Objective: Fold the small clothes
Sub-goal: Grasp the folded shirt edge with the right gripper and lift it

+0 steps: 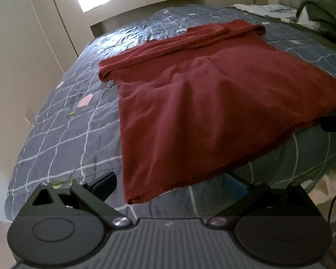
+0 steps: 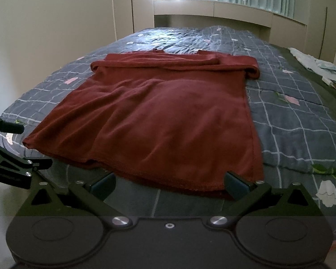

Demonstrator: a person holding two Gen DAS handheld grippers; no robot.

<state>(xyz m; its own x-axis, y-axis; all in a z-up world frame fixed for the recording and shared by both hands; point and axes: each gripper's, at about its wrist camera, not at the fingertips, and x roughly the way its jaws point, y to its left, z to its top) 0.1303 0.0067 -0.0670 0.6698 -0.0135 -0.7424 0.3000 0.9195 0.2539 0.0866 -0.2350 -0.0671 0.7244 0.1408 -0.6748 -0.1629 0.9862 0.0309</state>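
Left wrist view, item one: we record a dark red shirt (image 1: pixel 212 103) of soft, fleecy knit, spread flat on the bed cover (image 1: pixel 62 134), its sleeves folded in across the far, collar end so that the body forms a long tapering rectangle with a stitched hem nearest us. Shallow ridges run lengthwise through the middle of the cloth. Item two, the bed cover: a quilted grey-blue fabric crossed by pale grid lines and dotted with small pink and green motifs, glossy where the window light strikes it. Item three, at the far right corner of the bed: we note a heap of pale garments (image 1: pixel 266 9) and a dark green garment (image 1: pixel 322 13), both crumpled; no box or basket holds any of these. Our left gripper (image 1: pixel 168 185) hovers at the near left corner of the hem with its fingers spread wide and nothing between them. Our right gripper (image 2: pixel 169 182) sits at the hem's right end, likewise spread apart, its blue-padded fingers (image 2: pixel 236 182) flanking the hem edge without closing on it.
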